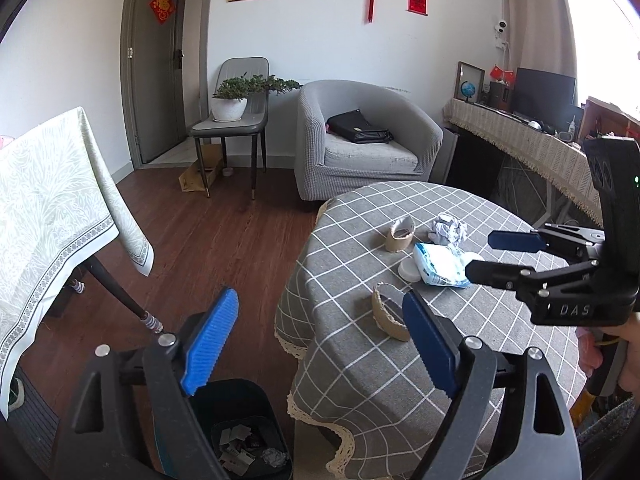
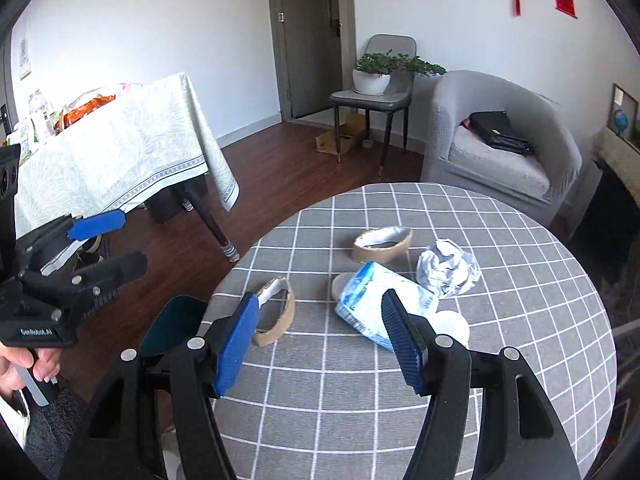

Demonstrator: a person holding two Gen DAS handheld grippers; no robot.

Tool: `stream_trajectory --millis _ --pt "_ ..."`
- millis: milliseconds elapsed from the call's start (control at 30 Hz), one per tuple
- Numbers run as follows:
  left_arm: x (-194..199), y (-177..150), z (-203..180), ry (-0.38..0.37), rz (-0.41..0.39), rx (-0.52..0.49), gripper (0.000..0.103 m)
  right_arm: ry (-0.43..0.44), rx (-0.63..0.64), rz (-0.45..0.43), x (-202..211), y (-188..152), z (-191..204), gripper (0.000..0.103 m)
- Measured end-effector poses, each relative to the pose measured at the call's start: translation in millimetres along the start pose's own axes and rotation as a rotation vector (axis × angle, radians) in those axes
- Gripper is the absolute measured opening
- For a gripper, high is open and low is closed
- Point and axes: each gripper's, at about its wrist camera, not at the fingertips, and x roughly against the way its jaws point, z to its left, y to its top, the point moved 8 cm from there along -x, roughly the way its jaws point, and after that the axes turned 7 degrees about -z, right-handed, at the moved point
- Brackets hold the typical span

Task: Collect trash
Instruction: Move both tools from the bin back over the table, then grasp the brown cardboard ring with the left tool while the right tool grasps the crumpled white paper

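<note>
1. Blue-padded left gripper [image 1: 316, 344] fills the bottom of the left wrist view; jaws wide, nothing between them. It hangs past the table edge, over the floor.
2. Right under it, seen only in the left view: a black bin [image 1: 240, 432] on the floor w/ paper scraps and a foil ball inside.
3. Right gripper [image 2: 320, 340] fills the bottom of the right wrist view; jaws partly apart, nothing gripped. It is above the round table [image 2: 480, 400] w/ grey checked cloth.
4. Trash on the table, both views: two brown cardboard rings, near ring [image 2: 276, 316] by the table edge, far ring [image 2: 382, 244] further in; a crumpled paper ball [image 2: 448, 268]; a blue-and-white tissue pack [image 2: 368, 304]; a white lid [image 2: 452, 326] touching the pack. The right view shows them more clearly.
5. Each view catches the other gripper from the side: the right one at the right edge of the left view, above the pack; the left one at the left edge of the right view, w/ a hand [image 2: 24, 364] on its handle, off the table.
6. Only the right view shows clutter on top of a second table [image 2: 120, 152] w/ pale green cloth.
7. Bkgd: grey armchair [image 1: 360, 140] w/ a black bag [image 1: 358, 126], chair w/ a potted plant [image 1: 232, 100].
</note>
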Motion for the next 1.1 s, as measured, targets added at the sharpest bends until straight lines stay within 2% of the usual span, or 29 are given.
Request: stream_trajectory --millis 300,600,667,800,933,1000,1100 --pt "-31 -13 -42 -0.022 0.055 -0.037 0.086 -0.027 -0.093 -0.031 19 1 -41 0.065" --pt "-65 -29 -65 0.017 0.131 -0.096 0.083 -0.044 -0.201 -0.036 10 1 -73 0.065" --pt "-71 -32 -65 0.026 0.149 -0.096 0.077 -0.044 -0.228 -0.031 7 1 -81 0.065" --pt "-78 -36 -66 0.026 0.172 -0.085 0.073 -0.045 -0.275 -0.031 -1 1 -93 0.065" --pt "-83 -37 -68 0.017 0.185 -0.073 0.061 -0.037 -0.306 -0.020 -11 0 -97 0.065" --pt "-85 -38 -69 0.011 0.187 -0.064 0.055 -0.035 -0.318 -0.014 -16 -2 -98 0.073" --pt "-88 -38 -70 0.013 0.191 -0.069 0.046 -0.039 -0.339 -0.004 -24 -6 -101 0.075"
